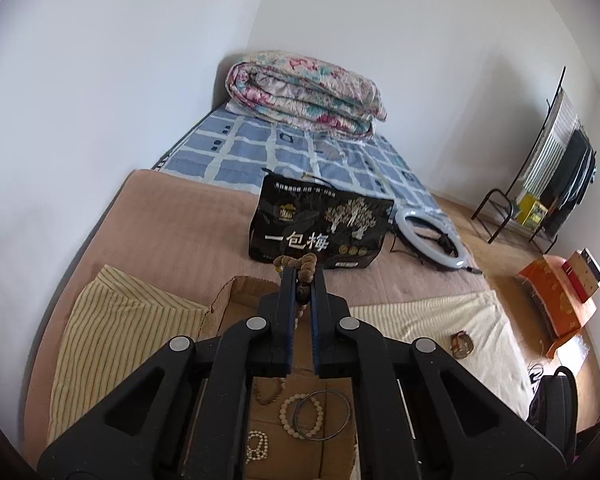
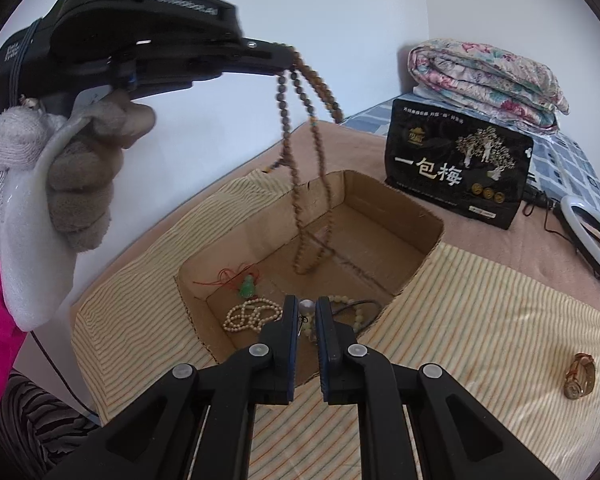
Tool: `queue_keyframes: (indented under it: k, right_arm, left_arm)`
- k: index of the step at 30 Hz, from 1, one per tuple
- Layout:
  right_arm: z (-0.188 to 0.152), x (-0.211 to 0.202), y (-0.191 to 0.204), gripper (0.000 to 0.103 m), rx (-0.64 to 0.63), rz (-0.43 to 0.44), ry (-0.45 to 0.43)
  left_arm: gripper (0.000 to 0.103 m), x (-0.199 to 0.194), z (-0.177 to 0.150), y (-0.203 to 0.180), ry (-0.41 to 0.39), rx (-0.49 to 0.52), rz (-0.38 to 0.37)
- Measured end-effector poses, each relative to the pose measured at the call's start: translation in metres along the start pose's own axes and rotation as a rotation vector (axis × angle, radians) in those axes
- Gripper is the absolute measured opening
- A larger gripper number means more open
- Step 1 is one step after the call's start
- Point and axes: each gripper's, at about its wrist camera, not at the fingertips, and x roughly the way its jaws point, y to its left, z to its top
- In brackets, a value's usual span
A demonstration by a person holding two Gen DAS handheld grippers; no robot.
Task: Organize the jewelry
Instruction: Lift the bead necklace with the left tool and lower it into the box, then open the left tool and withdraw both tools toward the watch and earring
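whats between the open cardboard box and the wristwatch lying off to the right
In the right wrist view, only bare yellow striped cloth lies between the open cardboard box and the brown-strapped wristwatch; nothing else sits on that stretch.

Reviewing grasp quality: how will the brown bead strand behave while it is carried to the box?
Probably floppy: the bead strand hangs in long loops from the left gripper. It likely swings, its lowest loop dangling over the box. The round beads could slip between the fingers.
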Motion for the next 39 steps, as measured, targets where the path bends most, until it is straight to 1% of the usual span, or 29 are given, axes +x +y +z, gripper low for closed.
queue_keyframes:
  k: [6, 11, 12, 13, 14, 15, 16, 17, 18, 19, 20, 22, 23, 33, 39]
  right_arm:
    - [-0.003, 0.017, 0.000, 0.006, 0.007, 0.009, 0.028]
    - [-0.004, 0.026, -0.002, 0.008, 0.008, 0.028, 0.039]
    - [-0.005, 0.027, -0.002, 0.013, 0.011, 0.034, 0.040]
    - [-0.005, 0.026, -0.002, 0.030, 0.014, 0.033, 0.035]
    - [-0.006, 0.025, -0.002, 0.046, 0.015, 0.025, 0.022]
    - [-0.005, 0.024, -0.002, 0.052, 0.013, 0.021, 0.014]
    - [-0.005, 0.022, -0.001, 0.062, 0.008, 0.020, 0.007]
    - [-0.005, 0.021, -0.001, 0.070, 0.003, 0.018, 0.002]
    - [-0.005, 0.019, 0.000, 0.075, -0.004, 0.007, -0.007]
    - [-0.005, 0.017, 0.000, 0.082, -0.006, -0.003, -0.016]
    - [-0.005, 0.015, 0.000, 0.088, -0.006, -0.009, -0.023]
    - [-0.005, 0.012, -0.002, 0.092, 0.002, -0.014, -0.030]
    - [-0.005, 0.011, -0.003, 0.093, 0.008, -0.016, -0.031]
    - [-0.011, -0.006, -0.022, 0.094, 0.051, -0.044, -0.039]
    - [-0.020, -0.027, -0.045, 0.096, 0.082, -0.078, -0.053]
  left_arm:
    - [0.004, 0.022, -0.012, -0.007, 0.054, 0.054, 0.048]
    - [0.004, 0.033, -0.017, -0.012, 0.086, 0.074, 0.061]
    - [0.004, 0.034, -0.018, -0.013, 0.086, 0.079, 0.073]
    - [0.011, 0.035, -0.018, -0.013, 0.088, 0.080, 0.086]
    - [0.019, 0.036, -0.017, -0.012, 0.094, 0.073, 0.090]
    - [0.042, 0.036, -0.017, -0.011, 0.098, 0.064, 0.084]
    - [0.054, 0.035, -0.017, -0.010, 0.093, 0.056, 0.073]
    - [0.056, 0.034, -0.016, -0.010, 0.084, 0.056, 0.074]
    - [0.062, 0.033, -0.016, -0.011, 0.080, 0.060, 0.084]
    - [0.067, 0.033, -0.016, -0.011, 0.082, 0.060, 0.089]
    - [0.069, 0.032, -0.015, -0.011, 0.083, 0.055, 0.087]
    - [0.070, 0.031, -0.016, -0.010, 0.083, 0.046, 0.089]
    - [0.070, 0.031, -0.016, -0.010, 0.086, 0.044, 0.093]
    - [0.070, 0.028, -0.018, -0.014, 0.079, 0.041, 0.088]
    - [0.070, 0.023, -0.025, -0.028, 0.080, 0.066, 0.080]
